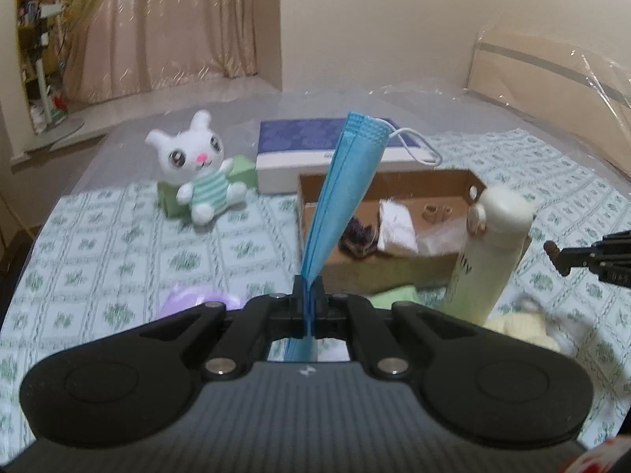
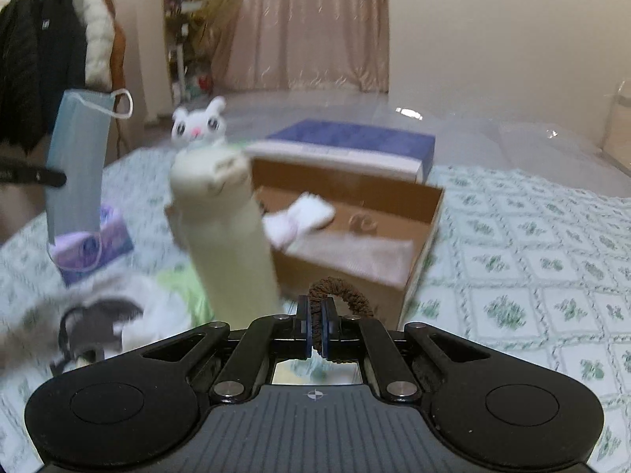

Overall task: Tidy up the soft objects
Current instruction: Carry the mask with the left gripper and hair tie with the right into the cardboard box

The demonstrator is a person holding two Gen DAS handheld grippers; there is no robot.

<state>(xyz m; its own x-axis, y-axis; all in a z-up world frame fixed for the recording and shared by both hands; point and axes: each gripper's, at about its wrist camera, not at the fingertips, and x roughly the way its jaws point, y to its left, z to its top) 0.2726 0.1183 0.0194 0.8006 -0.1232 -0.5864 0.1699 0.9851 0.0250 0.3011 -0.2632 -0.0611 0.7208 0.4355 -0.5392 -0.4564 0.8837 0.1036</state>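
Observation:
My left gripper is shut on a folded blue face mask, held upright above the bed; the mask also shows in the right wrist view, hanging from the left fingertips. My right gripper is shut on a brown hair scrunchie, just in front of the open cardboard box. The box holds a white cloth, a dark scrunchie and a small brown ring. A white bunny plush sits at the back left.
A cream bottle stands at the box's near left corner. A blue-and-white box lies behind the cardboard box. A purple tissue pack, a green cloth and white-grey clothes lie on the patterned bedsheet.

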